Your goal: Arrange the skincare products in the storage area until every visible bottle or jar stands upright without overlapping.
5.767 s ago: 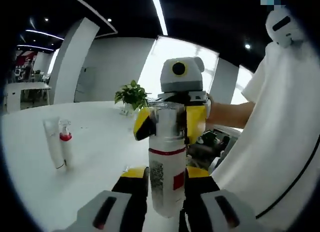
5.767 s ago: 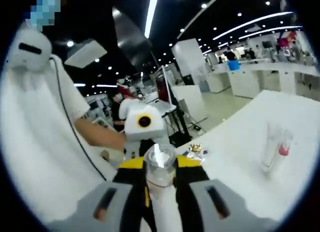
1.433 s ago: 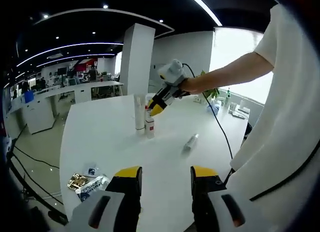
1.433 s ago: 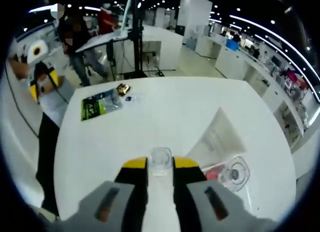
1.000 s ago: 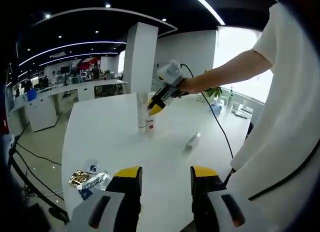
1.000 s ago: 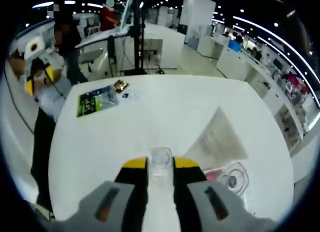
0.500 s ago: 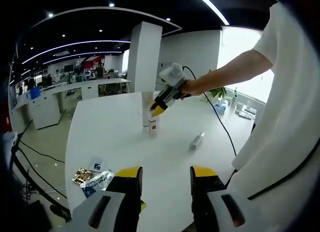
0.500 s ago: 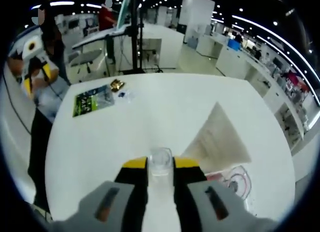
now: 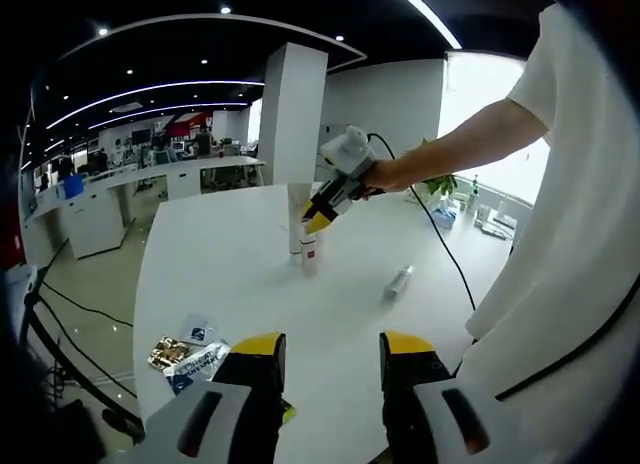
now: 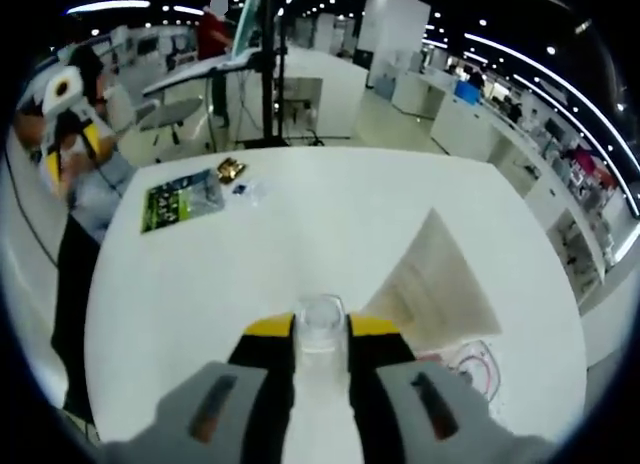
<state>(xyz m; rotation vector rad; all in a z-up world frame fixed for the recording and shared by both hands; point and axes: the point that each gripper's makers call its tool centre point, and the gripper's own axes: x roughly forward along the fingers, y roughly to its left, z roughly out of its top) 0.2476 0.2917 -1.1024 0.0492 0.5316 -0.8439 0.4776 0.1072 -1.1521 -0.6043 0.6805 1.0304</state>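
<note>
Right gripper [image 10: 320,359] jaws pinching clear-capped bottle [image 10: 320,329] upright, above mid-counter [image 9: 230,274] beside standing tube [image 10: 435,279]. Rigid, light, likely slick plastic; grip the body below the cap. Left gripper [image 9: 325,369] jaws spread, empty, near counter edge. Small bottle [image 9: 398,281] lying flat.

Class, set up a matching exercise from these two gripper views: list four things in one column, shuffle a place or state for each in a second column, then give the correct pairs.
Things:
1. right gripper
2. left gripper
3. small bottle
4. sachets

Places or states:
A. lying on its side on the white table
B. flat near the table edge
C. jaws apart, holding nothing
D. shut on a clear-capped bottle beside the standing tube

Pairs: 1-D, 2-C, 3-A, 4-B
</note>
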